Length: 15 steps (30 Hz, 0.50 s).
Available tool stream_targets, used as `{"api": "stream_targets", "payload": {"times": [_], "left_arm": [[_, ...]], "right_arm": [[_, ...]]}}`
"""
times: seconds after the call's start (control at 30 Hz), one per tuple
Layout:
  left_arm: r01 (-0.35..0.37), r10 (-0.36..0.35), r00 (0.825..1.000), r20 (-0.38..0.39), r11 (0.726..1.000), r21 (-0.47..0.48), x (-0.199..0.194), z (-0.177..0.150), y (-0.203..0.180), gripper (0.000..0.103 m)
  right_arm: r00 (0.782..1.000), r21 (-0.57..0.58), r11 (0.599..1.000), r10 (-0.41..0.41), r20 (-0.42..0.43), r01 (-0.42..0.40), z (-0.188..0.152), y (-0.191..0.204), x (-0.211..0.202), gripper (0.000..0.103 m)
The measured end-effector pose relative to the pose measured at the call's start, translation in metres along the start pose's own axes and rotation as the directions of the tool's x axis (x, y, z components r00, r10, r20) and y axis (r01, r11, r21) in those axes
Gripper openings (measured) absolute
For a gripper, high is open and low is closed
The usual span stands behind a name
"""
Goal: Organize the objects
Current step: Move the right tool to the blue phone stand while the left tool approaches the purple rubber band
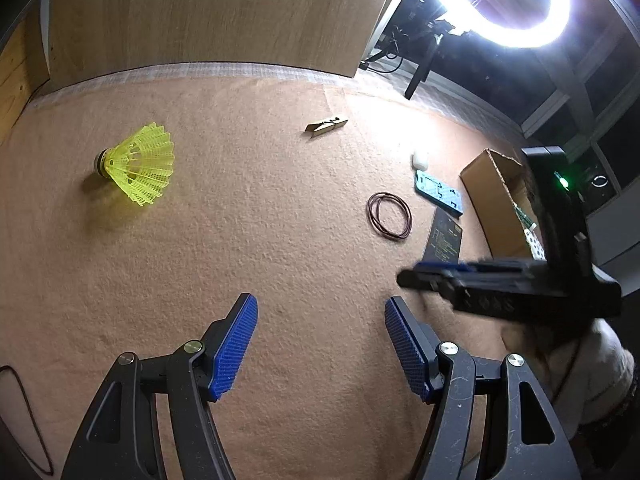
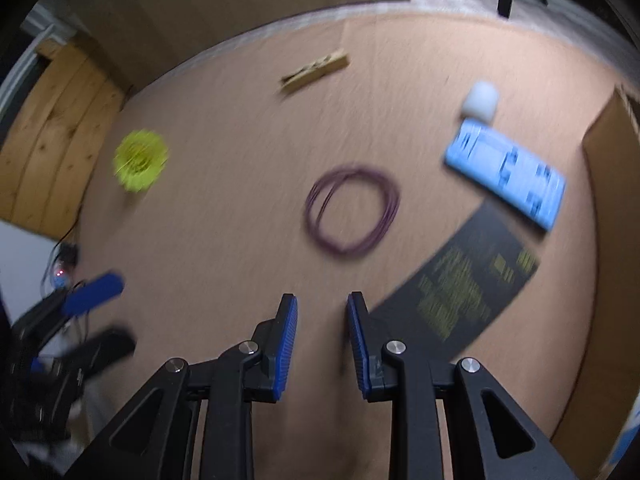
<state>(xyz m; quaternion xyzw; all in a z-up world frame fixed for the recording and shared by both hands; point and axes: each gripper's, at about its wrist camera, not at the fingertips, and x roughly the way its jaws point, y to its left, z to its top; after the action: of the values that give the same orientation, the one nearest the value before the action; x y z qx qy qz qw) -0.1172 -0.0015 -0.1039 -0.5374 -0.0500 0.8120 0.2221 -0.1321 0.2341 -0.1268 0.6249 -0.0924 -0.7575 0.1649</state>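
On a tan felt mat lie a yellow shuttlecock (image 1: pixel 138 163) (image 2: pixel 140 165), a wooden clothespin (image 1: pixel 326 125) (image 2: pixel 315 70), a coil of purple rubber bands (image 1: pixel 389 215) (image 2: pixel 352 210), a light blue flat case (image 1: pixel 440 192) (image 2: pixel 506 174), a small white object (image 1: pixel 420 160) (image 2: pixel 480 100) and a black printed card (image 1: pixel 446 238) (image 2: pixel 460 288). My left gripper (image 1: pixel 320 320) is open and empty above the bare mat. My right gripper (image 2: pixel 322 318) is open and empty, just short of the rubber bands; it shows at the right of the left wrist view (image 1: pixel 416 276).
An open cardboard box (image 1: pixel 500 200) (image 2: pixel 612 200) stands at the mat's right edge. A wooden board (image 1: pixel 200 12) rises behind the mat. A bright ring light (image 1: pixel 500 0) on a stand is at the back right. The right wrist view is motion-blurred.
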Motion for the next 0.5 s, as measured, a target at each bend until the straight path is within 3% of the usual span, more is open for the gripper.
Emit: {"api": "stream_targets", "payload": {"times": [0.1,0.2,0.37,0.5], "left_arm": [[-0.005,0.005,1.000,0.001,1.000,0.012,0.002,0.002,-0.002,0.069],[-0.010,0.010,1.000,0.000,0.999,0.033,0.005,0.007,-0.006,0.069],[-0.008,0.008,1.000,-0.006,0.997,0.073,0.020,0.021,-0.019,0.069],[0.005,-0.004,1.000,-0.016,0.995,0.097,0.035,0.036,-0.031,0.068]], "right_arm": [[0.999,0.038,0.999,0.032,-0.010,-0.031,-0.015,-0.009,-0.012,0.023],[0.998,0.079,0.997,0.020,0.056,-0.024,-0.029,-0.024,-0.025,0.024],[0.988,0.148,0.989,-0.035,0.151,0.012,-0.024,-0.050,-0.061,0.024],[0.983,0.155,0.987,-0.062,0.176,0.034,-0.011,-0.065,-0.071,0.025]]}}
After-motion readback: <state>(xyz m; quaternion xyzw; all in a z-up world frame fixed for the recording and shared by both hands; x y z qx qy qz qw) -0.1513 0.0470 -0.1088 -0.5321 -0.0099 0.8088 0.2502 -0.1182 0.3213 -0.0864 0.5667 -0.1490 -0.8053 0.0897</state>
